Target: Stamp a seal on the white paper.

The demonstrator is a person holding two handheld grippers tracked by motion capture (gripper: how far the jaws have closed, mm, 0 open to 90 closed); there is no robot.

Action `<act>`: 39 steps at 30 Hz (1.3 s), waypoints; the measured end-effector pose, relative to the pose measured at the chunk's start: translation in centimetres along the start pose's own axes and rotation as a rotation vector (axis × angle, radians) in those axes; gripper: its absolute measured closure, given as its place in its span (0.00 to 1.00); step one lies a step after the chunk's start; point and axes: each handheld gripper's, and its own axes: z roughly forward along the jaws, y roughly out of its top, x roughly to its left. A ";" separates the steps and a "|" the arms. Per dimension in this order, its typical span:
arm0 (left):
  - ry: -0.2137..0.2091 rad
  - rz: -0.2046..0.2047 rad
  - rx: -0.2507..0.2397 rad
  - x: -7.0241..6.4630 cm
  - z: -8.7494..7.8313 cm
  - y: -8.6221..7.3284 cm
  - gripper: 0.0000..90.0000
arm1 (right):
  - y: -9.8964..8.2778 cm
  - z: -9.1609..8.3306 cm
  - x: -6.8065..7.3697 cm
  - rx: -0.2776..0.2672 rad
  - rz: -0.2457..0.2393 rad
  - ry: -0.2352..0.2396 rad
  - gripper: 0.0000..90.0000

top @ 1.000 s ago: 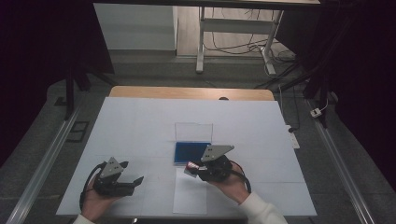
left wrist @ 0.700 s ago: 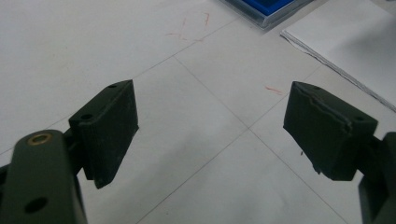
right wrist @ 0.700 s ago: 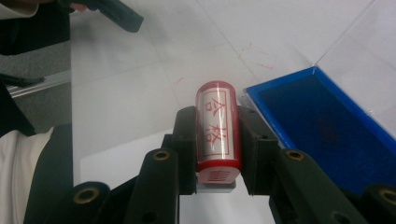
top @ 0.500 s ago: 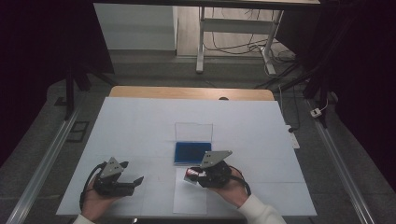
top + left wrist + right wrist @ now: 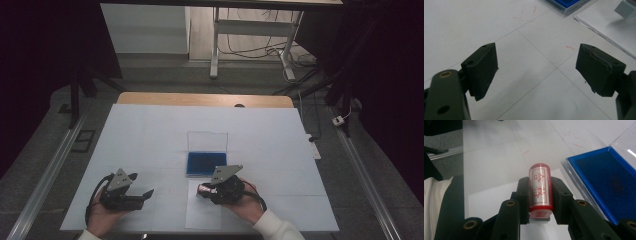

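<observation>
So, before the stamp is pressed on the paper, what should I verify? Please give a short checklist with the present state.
1. Right gripper shut on the stamp: ok.
2. Sheet of paper lies under the stamp: ok.
3. Ink pad lid open: ok.
4. Stamp face inked: cannot tell, the face is hidden.
5. Left gripper open, holding nothing, apart from the paper: ok.
6. Stamp upright over the paper: not ok, it lies tilted in the jaws.

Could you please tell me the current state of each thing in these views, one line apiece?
Left claw: open, nothing between the jaws, low over the table.
Right claw: shut on the stamp.
Stamp: red, gripped across its body, lying along the jaws, above the paper.
Ink pad: lid open, blue pad exposed.
Paper: lying flat on the table, near the pad.
</observation>
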 end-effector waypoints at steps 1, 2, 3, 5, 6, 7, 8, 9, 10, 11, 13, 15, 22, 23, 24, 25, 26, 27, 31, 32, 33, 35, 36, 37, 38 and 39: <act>-0.001 0.000 0.000 0.0 0.0 0.0 0.20 | 0.0 0.0 0.0 0.006 -0.004 -0.002 0.78; 0.000 0.000 0.000 0.0 0.0 0.0 0.20 | 0.0 0.1 0.0 0.009 -0.007 -0.003 0.78; -0.001 0.001 0.000 0.0 0.0 0.0 0.20 | -0.1 0.2 0.0 0.003 -0.011 -0.004 0.78; -0.001 0.002 0.001 0.0 0.0 0.0 0.20 | -0.1 0.2 0.0 0.015 -0.011 -0.007 0.78; -0.001 0.001 0.001 0.0 0.0 0.0 0.20 | -0.1 0.2 0.0 0.014 -0.009 -0.005 0.78; -0.001 0.001 0.001 0.0 0.0 0.0 0.20 | -0.2 0.3 0.0 0.016 -0.010 -0.006 0.78; -0.001 0.001 0.001 0.0 0.0 0.0 0.20 | -0.2 0.3 0.0 0.019 -0.014 -0.006 0.78; -0.001 0.001 0.001 0.0 0.0 0.0 0.20 | -0.2 0.3 0.0 0.022 -0.016 -0.009 0.78; -0.001 0.001 0.001 0.0 0.0 0.0 0.20 | -0.2 0.4 0.0 0.019 -0.017 -0.007 0.78; -0.001 0.001 0.001 0.0 0.0 0.0 0.20 | -0.2 0.4 0.0 0.016 -0.015 -0.006 0.78; -0.001 0.003 0.002 0.0 0.0 0.0 0.20 | -0.3 0.5 0.0 0.018 -0.011 -0.006 0.78; -0.002 0.004 0.003 0.0 0.0 0.0 0.20 | -0.3 0.5 0.0 0.022 -0.011 -0.007 0.78; -0.001 0.005 0.005 0.0 0.1 0.0 0.20 | -0.4 0.8 0.1 0.025 -0.017 -0.007 0.78; -0.002 0.005 0.005 0.0 0.0 0.0 0.20 | -0.5 0.8 0.1 0.026 -0.018 -0.008 0.78; -0.002 0.005 0.005 0.0 0.0 0.0 0.20 | -0.5 0.8 0.1 0.029 -0.018 -0.010 0.78; -0.002 0.005 0.005 0.0 0.0 0.0 0.20 | -0.5 0.9 0.0 0.030 -0.018 -0.011 0.78; -0.002 0.005 0.005 0.0 0.0 0.0 0.20 | -0.5 0.9 0.0 0.031 -0.018 -0.011 0.78; -0.003 0.006 0.005 0.0 0.0 -0.1 0.20 | -0.5 0.9 0.0 0.032 -0.018 -0.012 0.78; -0.005 0.004 0.004 0.0 0.0 -0.1 0.20 | -0.6 0.9 0.0 0.035 -0.018 -0.014 0.78; -0.005 0.004 0.005 0.0 0.0 -0.1 0.20 | -0.6 0.9 -0.1 0.039 -0.018 -0.017 0.78; -0.004 0.006 0.005 0.0 0.0 -0.1 0.20 | -0.6 0.9 -0.1 0.045 -0.021 -0.020 0.78; -0.005 0.006 0.006 0.0 0.0 -0.1 0.20 | -0.6 0.9 -0.1 0.046 -0.021 -0.020 0.78; -0.005 0.007 0.006 0.0 0.0 -0.1 0.20 | -0.6 1.0 -0.1 0.042 -0.019 -0.018 0.77; -0.004 0.007 0.006 0.0 0.1 -0.1 0.20 | -0.7 1.0 -0.1 0.044 -0.020 -0.018 0.78; -0.003 0.006 0.006 0.0 0.1 -0.1 0.20 | -0.7 1.1 -0.1 0.046 -0.022 -0.018 0.78; -0.003 0.007 0.006 0.0 0.1 -0.1 0.20 | -0.7 1.1 -0.1 0.045 -0.020 -0.015 0.78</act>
